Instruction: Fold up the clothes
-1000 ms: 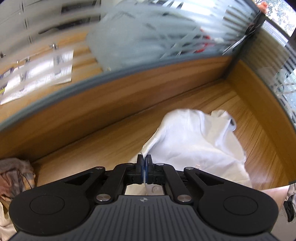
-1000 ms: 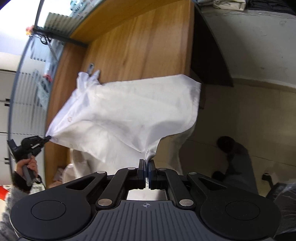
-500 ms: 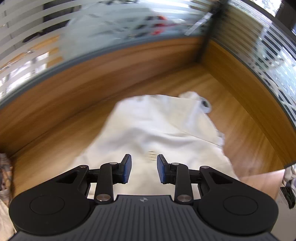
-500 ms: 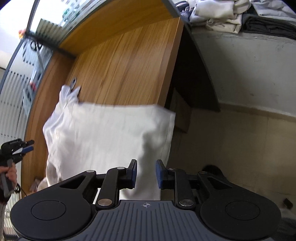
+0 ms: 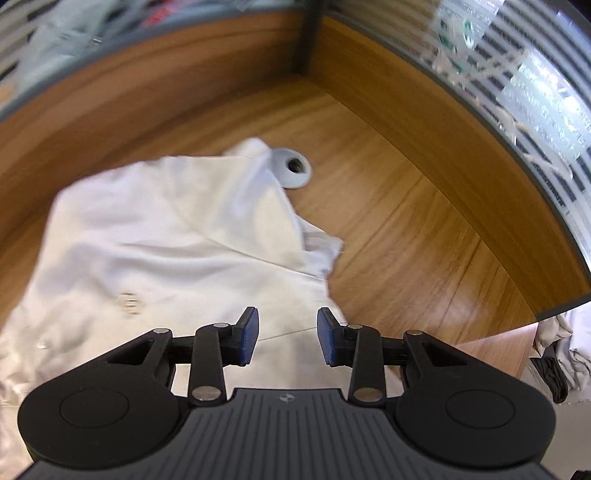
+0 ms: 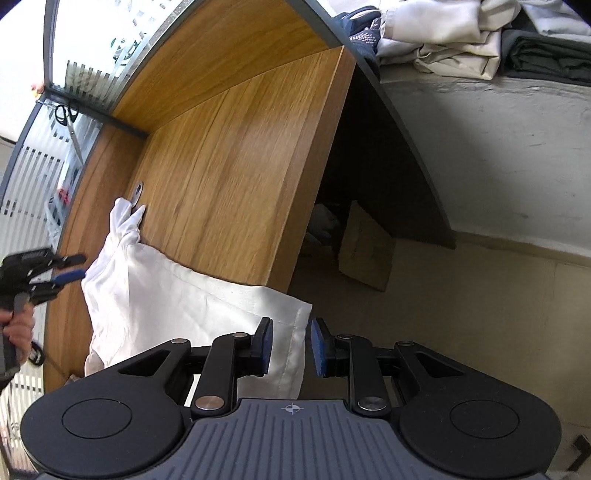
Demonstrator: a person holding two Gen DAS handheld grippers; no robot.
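Both tongs have let go of the white cotton shirt (image 5: 177, 236), now spread on the wooden desk (image 5: 406, 229). Left tongs (image 5: 287, 341) are opening above it; right tongs (image 6: 291, 347) are opening astride its overhanging hem, pads clear.

Desk: you work at a wooden desk (image 6: 236, 155) with a pale edge strip, set into a corner.
Panels: wooden back panels (image 5: 436, 122) rise behind it, meeting at a dark post (image 5: 310, 33).
Glass: frosted striped glass (image 5: 535, 85) tops the panels; daylight comes through it.
Grommet: a grey cable grommet (image 5: 293, 171) sits in the desktop near the corner.
Floor: you see a dull beige floor (image 6: 461, 325) beside the desk.
Wall: a rough pale wall (image 6: 498, 155) runs along the floor.
Under desk: dark, with a cardboard box (image 6: 365, 251).
Ledge: piled clothes (image 6: 461, 33) lie above the wall.
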